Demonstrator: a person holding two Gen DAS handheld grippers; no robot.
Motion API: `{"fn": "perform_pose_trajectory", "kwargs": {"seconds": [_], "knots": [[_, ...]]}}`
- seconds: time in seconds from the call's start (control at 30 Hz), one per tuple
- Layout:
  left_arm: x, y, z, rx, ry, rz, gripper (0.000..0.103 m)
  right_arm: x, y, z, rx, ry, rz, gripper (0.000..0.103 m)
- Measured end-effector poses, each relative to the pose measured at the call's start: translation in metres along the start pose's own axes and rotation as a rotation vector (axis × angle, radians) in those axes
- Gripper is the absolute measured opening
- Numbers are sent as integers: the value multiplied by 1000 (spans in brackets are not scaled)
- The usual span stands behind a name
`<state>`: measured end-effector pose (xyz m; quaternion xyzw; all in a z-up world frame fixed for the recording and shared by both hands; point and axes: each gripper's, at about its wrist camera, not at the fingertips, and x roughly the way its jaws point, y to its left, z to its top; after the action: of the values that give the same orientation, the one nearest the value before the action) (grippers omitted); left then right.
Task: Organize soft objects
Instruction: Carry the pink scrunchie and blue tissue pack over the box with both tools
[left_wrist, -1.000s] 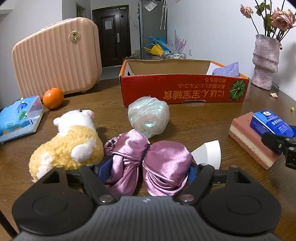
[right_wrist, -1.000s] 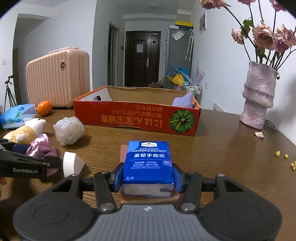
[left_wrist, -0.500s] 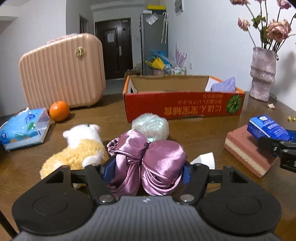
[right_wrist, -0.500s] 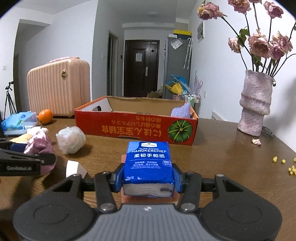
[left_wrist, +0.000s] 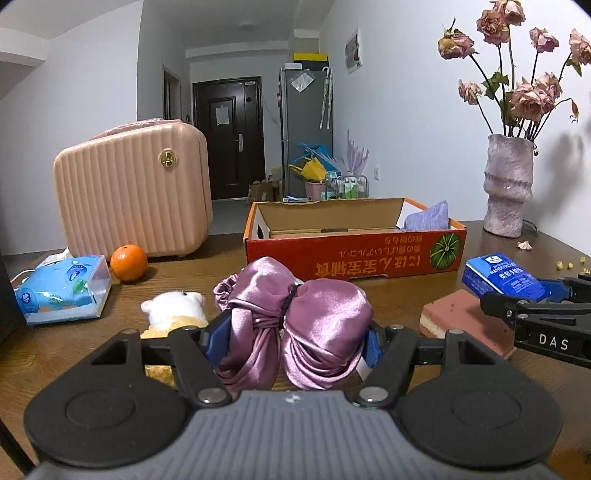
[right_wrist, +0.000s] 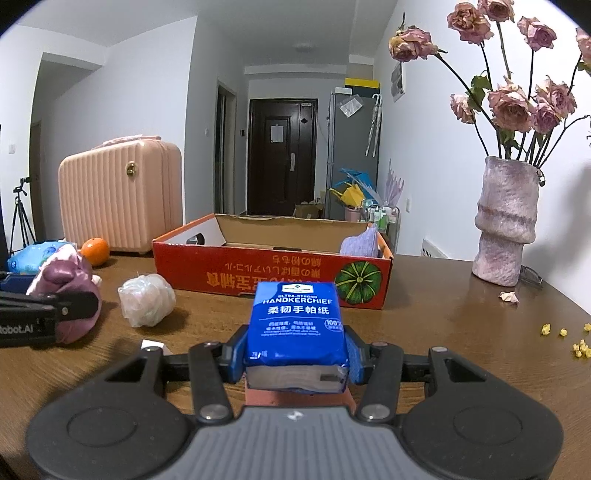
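Two soft things were in grip at once. The left tongs (left_wrist: 291, 341) were clamped on a crumpled mauve satin hair bonnet (left_wrist: 295, 314), held just above the brown wooden counter (left_wrist: 207, 273). The right tongs (right_wrist: 295, 363) were clamped on a blue plastic pack of paper handkerchiefs (right_wrist: 297, 319), just over a pink rectangular sponge block (left_wrist: 458, 317).

Judging by this, the step in hand was the carry: both items looked lifted and aimed at the open red cardboard box (right_wrist: 273, 277) lying farther back, centre of the counter. A lilac cloth pouch (right_wrist: 360, 242) already sat in its right end.

Next, each load would need raising over the box's near wall, then the pads parting above a free part of the floor. The bonnet droops, so it may snag the rim.

A cream-and-yellow plush toy (left_wrist: 173, 308) and a pale, crinkly mesh ball (right_wrist: 147, 301) waited on the counter at left.
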<state>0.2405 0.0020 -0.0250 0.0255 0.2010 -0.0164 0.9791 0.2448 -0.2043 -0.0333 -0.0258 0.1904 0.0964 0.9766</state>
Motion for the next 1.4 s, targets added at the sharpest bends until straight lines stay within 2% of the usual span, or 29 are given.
{"fn": "perform_pose_trajectory", "kwargs": {"seconds": [0.43,0.93,1.4], "knots": [[2,1,5,-20,-8,6,69,-4,-2,7,15,-63,2,50],[20,-13,39,-70,-55,5,69,18,-6,41,31,-145,-22,50],[55,-16,74,-132,-97,25,69,53,-13,72,44,-175,-17,50]]}}
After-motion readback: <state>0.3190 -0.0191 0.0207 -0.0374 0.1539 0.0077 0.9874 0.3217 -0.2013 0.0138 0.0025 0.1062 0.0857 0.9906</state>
